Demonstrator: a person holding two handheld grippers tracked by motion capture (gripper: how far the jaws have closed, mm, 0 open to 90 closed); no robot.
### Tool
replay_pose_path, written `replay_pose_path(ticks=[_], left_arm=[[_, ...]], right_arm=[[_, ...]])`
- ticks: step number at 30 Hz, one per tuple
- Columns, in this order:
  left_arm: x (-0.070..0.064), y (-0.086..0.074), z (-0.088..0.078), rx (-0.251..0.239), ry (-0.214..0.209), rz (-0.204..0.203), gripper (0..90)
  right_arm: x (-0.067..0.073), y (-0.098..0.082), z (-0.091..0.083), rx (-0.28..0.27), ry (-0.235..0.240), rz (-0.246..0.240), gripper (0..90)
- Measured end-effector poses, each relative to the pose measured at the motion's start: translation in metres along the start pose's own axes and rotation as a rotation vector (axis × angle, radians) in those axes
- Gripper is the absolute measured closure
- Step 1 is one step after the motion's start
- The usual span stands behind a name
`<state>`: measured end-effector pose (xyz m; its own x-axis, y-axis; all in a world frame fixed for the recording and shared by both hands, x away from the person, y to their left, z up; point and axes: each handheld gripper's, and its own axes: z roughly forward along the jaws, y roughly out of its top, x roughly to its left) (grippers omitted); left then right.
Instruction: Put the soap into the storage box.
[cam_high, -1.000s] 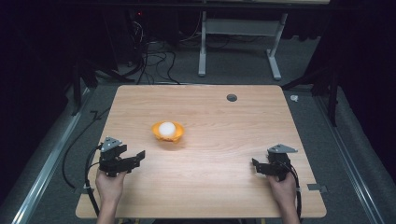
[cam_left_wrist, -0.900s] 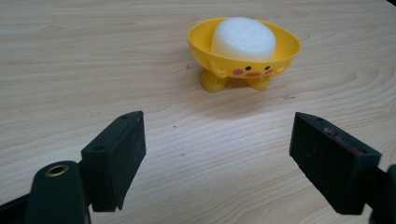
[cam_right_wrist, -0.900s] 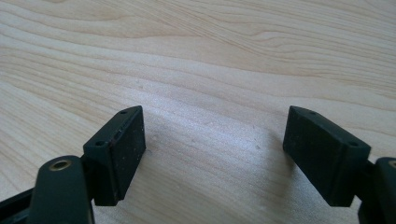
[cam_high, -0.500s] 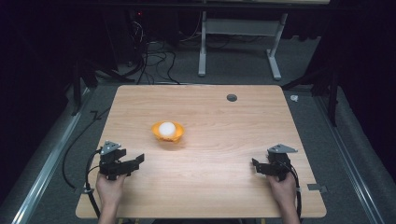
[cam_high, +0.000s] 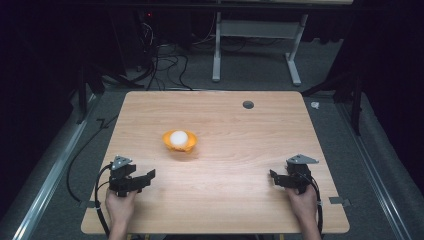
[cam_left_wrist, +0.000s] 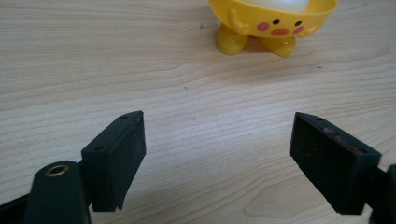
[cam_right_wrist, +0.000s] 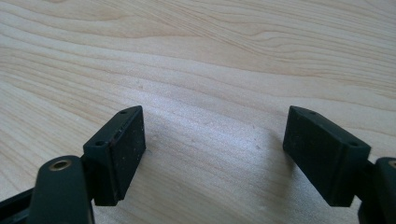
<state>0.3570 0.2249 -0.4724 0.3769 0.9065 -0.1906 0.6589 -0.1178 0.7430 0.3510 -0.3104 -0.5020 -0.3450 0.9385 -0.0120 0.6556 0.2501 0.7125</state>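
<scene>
A yellow duck-shaped cup (cam_high: 179, 142) with a white egg (cam_high: 178, 137) in it stands near the middle of the wooden table (cam_high: 235, 125). In the left gripper view the same cup (cam_left_wrist: 273, 23) sits at the top, with painted eyes, beak and pink cheeks, well ahead of the jaws. My left gripper (cam_high: 145, 178) rests low at the front left, open, with bare wood between its jaws (cam_left_wrist: 217, 154). My right gripper (cam_high: 274, 178) sits at the front right, open over bare wood (cam_right_wrist: 212, 151).
A small dark round grommet (cam_high: 248, 104) is set in the table near its far edge. Beyond the table stand a white desk frame (cam_high: 255, 45) and loose cables (cam_high: 165, 60) on the grey floor. A cable trails off the table's left side.
My left gripper has slid a little nearer the front edge of the table. The right gripper, cup and egg stay put.
</scene>
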Motion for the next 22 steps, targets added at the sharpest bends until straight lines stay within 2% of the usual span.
replay_pose_path(ticks=[5,13,14,17,22], left_arm=[[0.0,-0.007,0.008,0.02,0.019,0.007,19.4],[-0.004,-0.018,0.024,0.039,0.087,0.042,19.1],[-0.004,-0.02,0.027,0.045,0.096,0.048,19.1],[-0.009,-0.022,0.031,0.049,0.14,0.107,17.7],[-0.01,-0.022,0.033,0.045,0.13,0.113,14.8]], right_arm=[[0.0,0.0,0.0,0.0,0.0,0.001,21.9],[0.0,0.0,0.0,0.0,-0.001,0.001,21.9],[0.0,0.0,0.0,0.0,-0.001,0.001,21.9],[0.0,0.0,0.0,0.0,-0.001,0.001,21.9],[0.0,0.0,0.0,0.001,0.0,0.001,21.9]])
